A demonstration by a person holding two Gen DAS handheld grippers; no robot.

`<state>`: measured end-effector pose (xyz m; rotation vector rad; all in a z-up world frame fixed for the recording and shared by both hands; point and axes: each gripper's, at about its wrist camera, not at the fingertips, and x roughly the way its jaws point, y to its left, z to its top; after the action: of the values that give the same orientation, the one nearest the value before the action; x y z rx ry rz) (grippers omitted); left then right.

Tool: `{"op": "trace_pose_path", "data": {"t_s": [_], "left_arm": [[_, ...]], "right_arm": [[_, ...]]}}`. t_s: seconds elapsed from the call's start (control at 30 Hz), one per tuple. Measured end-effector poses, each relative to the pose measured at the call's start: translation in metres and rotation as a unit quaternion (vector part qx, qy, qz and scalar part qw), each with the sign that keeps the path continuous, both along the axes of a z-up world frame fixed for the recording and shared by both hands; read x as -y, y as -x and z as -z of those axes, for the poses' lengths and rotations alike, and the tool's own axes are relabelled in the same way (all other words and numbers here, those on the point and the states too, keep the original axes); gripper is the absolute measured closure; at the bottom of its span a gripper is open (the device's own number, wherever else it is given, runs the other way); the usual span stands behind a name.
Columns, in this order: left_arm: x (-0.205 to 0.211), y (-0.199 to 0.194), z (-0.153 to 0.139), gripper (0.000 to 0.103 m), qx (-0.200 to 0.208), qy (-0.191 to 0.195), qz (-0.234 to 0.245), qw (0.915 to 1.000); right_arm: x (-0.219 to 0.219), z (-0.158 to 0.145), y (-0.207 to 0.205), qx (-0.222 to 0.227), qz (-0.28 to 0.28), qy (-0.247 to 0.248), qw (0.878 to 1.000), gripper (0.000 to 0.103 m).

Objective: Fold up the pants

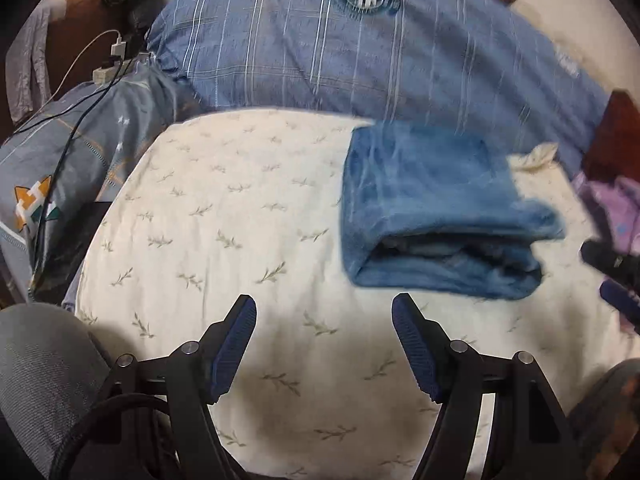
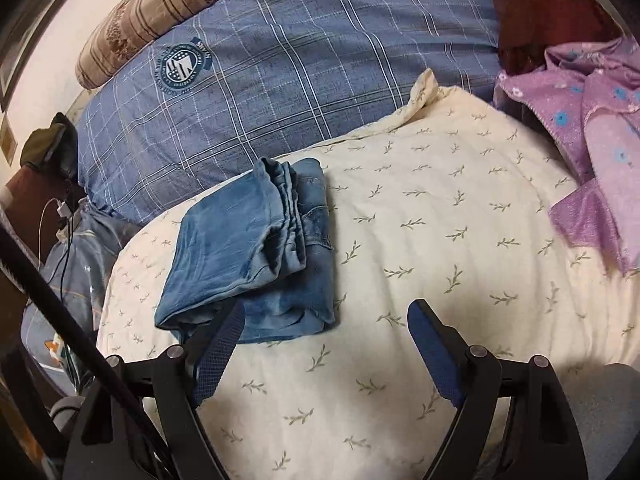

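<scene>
Blue denim pants [image 1: 436,208] lie folded into a compact stack on a cream leaf-print sheet [image 1: 240,240]. In the right wrist view the pants [image 2: 248,248] sit left of centre on the sheet [image 2: 440,240]. My left gripper [image 1: 324,312] is open and empty, hovering just short of the pants' near edge. My right gripper [image 2: 326,318] is open and empty, its left finger [image 2: 218,344] close to the stack's near corner. The right gripper's tip also shows at the right edge of the left wrist view [image 1: 612,276].
A blue plaid pillow [image 1: 340,52] lies beyond the pants, also in the right wrist view [image 2: 280,72]. A striped brown bolster [image 2: 168,12] sits behind it. A purple floral cloth [image 2: 592,136] lies at right. Cables and a power strip [image 1: 108,72] are at left.
</scene>
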<state>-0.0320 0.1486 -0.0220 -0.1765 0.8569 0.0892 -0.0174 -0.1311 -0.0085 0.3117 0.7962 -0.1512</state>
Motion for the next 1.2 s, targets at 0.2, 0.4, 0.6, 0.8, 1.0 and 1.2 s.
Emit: {"op": "trace_pose_path", "data": {"t_s": [0.2, 0.4, 0.6, 0.8, 1.0, 1.2], "left_arm": [[0.002, -0.001, 0.003, 0.033, 0.004, 0.001, 0.006, 1.0], [0.008, 0.005, -0.002, 0.032, 0.009, -0.013, 0.012, 0.9998], [0.015, 0.018, -0.009, 0.032, 0.026, -0.04, 0.019, 0.9987], [0.019, 0.034, -0.017, 0.03, 0.041, -0.056, 0.028, 0.9972], [0.017, 0.041, -0.021, 0.029, 0.043, -0.048, 0.029, 0.9975], [0.013, 0.037, -0.021, 0.029, 0.043, -0.045, 0.029, 0.9976]], "right_arm": [[-0.001, 0.009, -0.01, -0.014, -0.021, -0.029, 0.999, 0.018], [-0.008, 0.006, -0.007, -0.016, -0.047, -0.031, 0.998, 0.018], [-0.014, 0.006, -0.003, -0.022, -0.058, -0.026, 0.998, 0.018], [-0.021, -0.007, 0.01, -0.012, -0.06, -0.019, 0.998, 0.018], [-0.024, -0.013, 0.015, -0.005, -0.064, -0.005, 0.998, 0.018], [-0.02, -0.005, 0.016, -0.007, -0.056, -0.004, 0.998, 0.018]]}}
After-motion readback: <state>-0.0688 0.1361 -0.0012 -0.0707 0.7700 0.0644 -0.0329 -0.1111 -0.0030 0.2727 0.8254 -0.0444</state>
